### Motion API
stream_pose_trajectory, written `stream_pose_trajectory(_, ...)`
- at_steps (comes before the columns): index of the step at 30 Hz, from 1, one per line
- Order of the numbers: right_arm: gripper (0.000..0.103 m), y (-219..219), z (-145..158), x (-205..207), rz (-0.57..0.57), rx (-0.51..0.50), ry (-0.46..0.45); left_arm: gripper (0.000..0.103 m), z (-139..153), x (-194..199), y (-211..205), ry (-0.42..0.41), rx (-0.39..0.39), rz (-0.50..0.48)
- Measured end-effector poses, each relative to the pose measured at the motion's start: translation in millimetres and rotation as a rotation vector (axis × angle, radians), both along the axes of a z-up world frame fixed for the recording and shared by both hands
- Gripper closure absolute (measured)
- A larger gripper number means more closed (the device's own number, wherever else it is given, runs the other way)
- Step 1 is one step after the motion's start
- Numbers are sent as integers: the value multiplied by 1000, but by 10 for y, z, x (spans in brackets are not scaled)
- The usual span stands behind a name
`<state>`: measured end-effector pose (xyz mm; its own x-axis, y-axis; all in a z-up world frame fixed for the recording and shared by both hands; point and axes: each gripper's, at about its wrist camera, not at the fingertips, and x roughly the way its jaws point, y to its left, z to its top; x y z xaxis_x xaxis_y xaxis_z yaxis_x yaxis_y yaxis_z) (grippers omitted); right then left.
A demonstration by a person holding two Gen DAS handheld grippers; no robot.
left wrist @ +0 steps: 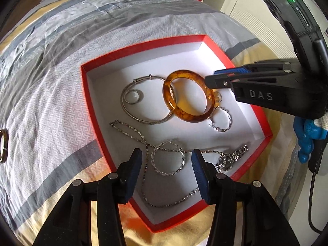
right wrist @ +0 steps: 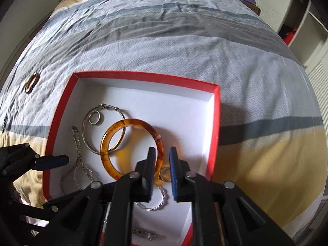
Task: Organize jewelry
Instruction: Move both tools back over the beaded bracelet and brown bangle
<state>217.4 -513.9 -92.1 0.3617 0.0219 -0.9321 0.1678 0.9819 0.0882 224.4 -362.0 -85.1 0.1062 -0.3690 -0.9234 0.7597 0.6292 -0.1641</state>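
Note:
A red box [left wrist: 92, 110] with a white inside lies on the bed [right wrist: 214, 135]. In it lie an amber bangle [left wrist: 189, 116] [right wrist: 127, 126], a silver bangle [left wrist: 141, 119] with a small ring [left wrist: 133, 96] inside it, a chain necklace [left wrist: 143, 143], twisted hoop earrings [left wrist: 167, 160] [left wrist: 222, 119], a watch [left wrist: 231, 157] and a small ring [right wrist: 165, 174]. My left gripper [left wrist: 166, 160] is open above the near hoop. My right gripper [right wrist: 162, 157] is open, empty, just over the amber bangle's near edge; it also shows in the left wrist view [left wrist: 213, 78].
A brown ring [right wrist: 31, 83] lies on the striped bedspread left of the box; it also shows in the left wrist view [left wrist: 3, 145]. White cupboards [right wrist: 307, 20] stand beyond the bed's right side.

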Motion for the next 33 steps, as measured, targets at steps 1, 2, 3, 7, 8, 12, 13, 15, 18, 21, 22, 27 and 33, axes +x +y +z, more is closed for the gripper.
stream_pose_trajectory(1,85,-6,29,-27,-12,5,-4,53,69,-12,22,-4,-7,3)
stream_pose_trajectory(2,84,-11,65,-58,-23,8,-8,53,111,-10,53,-7,-13,6)
stream_pose_trajectory(3,84,-12,95,-77,-30,9,-11,52,152,-13,79,-10,-20,9)
stream_pose_trajectory(7,84,33,266,-140,-50,7,-29,51,427,30,318,-17,-68,42)
stream_pose_trajectory(8,84,62,325,-145,-52,7,-37,51,470,51,360,-20,-77,51)
stream_pose_trajectory(12,83,191,539,-99,-61,10,-74,51,658,138,726,-35,-88,112)
stream_pose_trajectory(13,83,236,589,-74,-62,12,-83,51,692,160,859,-36,-85,133)
stream_pose_trajectory(15,83,364,672,-12,-53,13,-97,46,752,183,1042,-48,-74,169)
stream_pose_trajectory(18,83,620,752,111,-13,12,-102,43,822,251,1469,-72,-57,258)
stream_pose_trajectory(21,83,893,802,248,38,14,-98,39,823,340,1882,-90,-42,350)
stream_pose_trajectory(22,83,992,818,297,55,14,-98,39,823,381,2083,-97,-31,397)
stream_pose_trajectory(27,77,1526,827,576,146,22,-89,36,777,554,2925,-112,18,595)
stream_pose_trajectory(33,75,2210,721,925,266,38,-74,25,634,788,4087,-86,58,843)
